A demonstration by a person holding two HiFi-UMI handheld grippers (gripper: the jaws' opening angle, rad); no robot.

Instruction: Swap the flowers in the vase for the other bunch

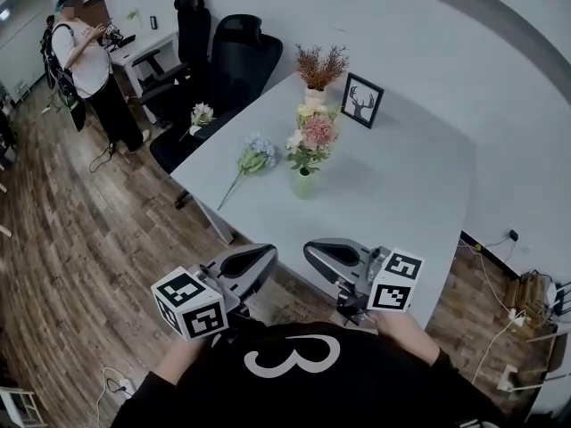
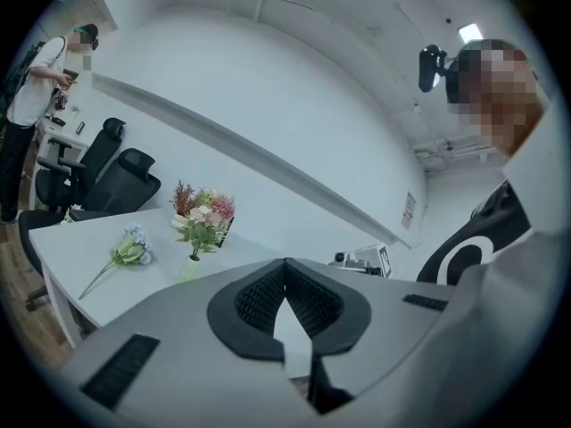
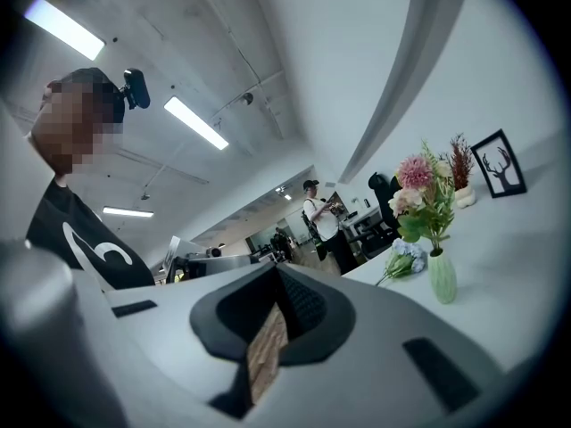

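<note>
A pale green vase (image 1: 304, 184) stands near the middle of the white table (image 1: 401, 203) and holds a pink and cream bunch (image 1: 312, 135). To its left a blue bunch (image 1: 254, 156) lies flat on the table, stem toward the front edge. My left gripper (image 1: 268, 253) and right gripper (image 1: 310, 250) hover side by side short of the table's near edge, both shut and empty. The left gripper view shows its shut jaws (image 2: 285, 264) with the vase (image 2: 188, 268) and the blue bunch (image 2: 132, 250) far off. The right gripper (image 3: 275, 270) sees the vase (image 3: 442, 276) to its right.
A small pot of dried reddish flowers (image 1: 319, 68) and a framed deer picture (image 1: 362, 100) stand at the table's far side. Black office chairs (image 1: 227, 56) sit beyond the left corner, one bearing a white flower (image 1: 202, 114). A person (image 1: 87, 61) stands far left by a desk.
</note>
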